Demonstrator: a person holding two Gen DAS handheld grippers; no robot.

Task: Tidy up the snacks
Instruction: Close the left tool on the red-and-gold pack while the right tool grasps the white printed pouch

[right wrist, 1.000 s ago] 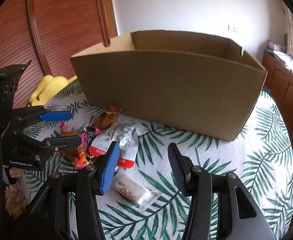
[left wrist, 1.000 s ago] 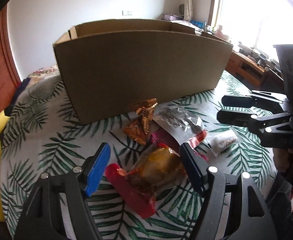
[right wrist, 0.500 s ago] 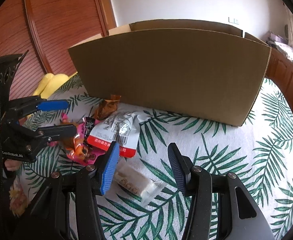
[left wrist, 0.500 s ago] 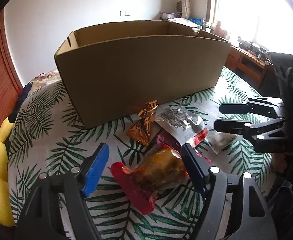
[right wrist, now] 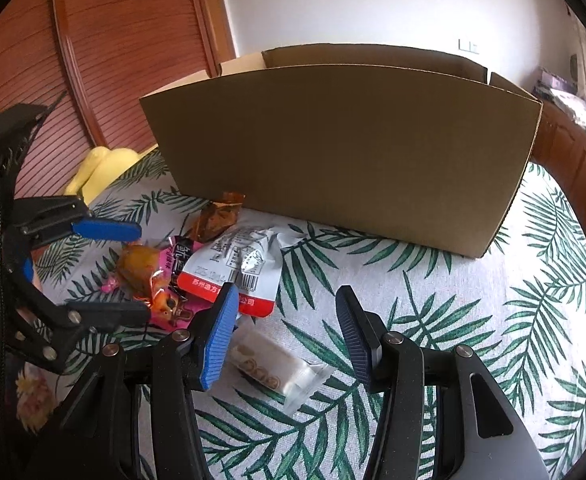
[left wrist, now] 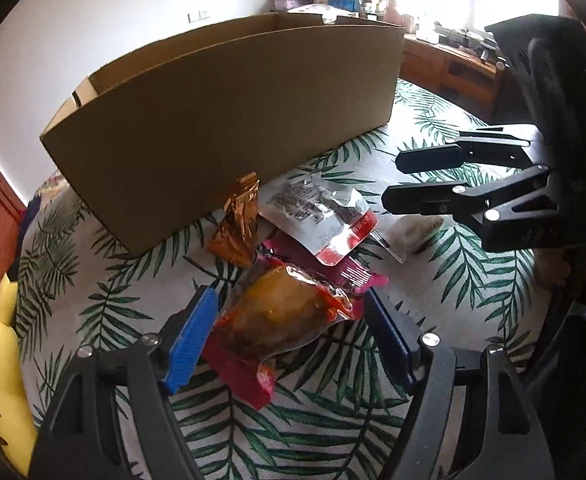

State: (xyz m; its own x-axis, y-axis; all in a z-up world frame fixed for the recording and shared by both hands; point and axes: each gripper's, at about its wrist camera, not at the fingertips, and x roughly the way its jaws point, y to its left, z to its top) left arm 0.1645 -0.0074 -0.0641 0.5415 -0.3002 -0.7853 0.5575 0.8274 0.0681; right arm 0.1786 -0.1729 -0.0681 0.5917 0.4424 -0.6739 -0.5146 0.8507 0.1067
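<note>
the left hand-held gripper (left wrist: 289,320) was spread around the orange snack pack (left wrist: 283,316) on the tabletop (right wrist: 473,320), before the cardboard box (right wrist: 345,148). the right hand-held gripper (right wrist: 289,336) hung spread over a clear biscuit pack (right wrist: 277,364).

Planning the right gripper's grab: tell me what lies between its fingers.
In the right wrist view, the right gripper is open over a clear cookie packet, lying on the leaf-print tablecloth.

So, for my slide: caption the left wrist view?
Open left claw straddles an orange snack pouch before the cardboard box.
</note>
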